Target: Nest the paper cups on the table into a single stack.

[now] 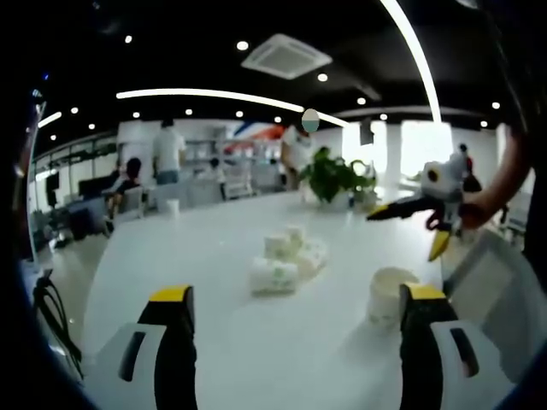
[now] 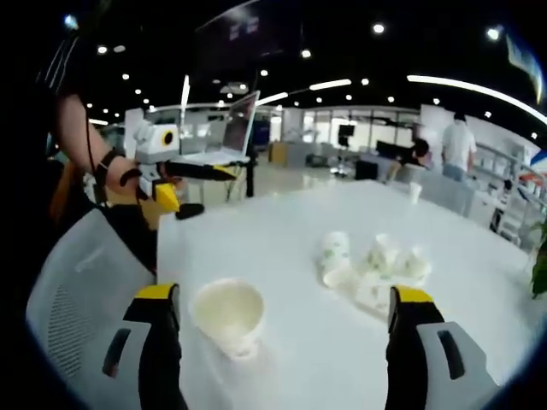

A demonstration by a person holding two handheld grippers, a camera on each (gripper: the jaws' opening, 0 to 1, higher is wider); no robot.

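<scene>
Left gripper and right gripper both gaped wide, holding nothing. Lone upright cup sat lower centre; toppled cups clustered mid-right on white table.

Each gripper is built with two broad jaws, black along the inner faces, cased in light grey on the outside and capped with yellow tips. A dark slot is cut into each grey casing. The left gripper and the right gripper are made alike. Seen from the opposite view, a white body with slim black jaws, yellow-tipped, is shown.
</scene>
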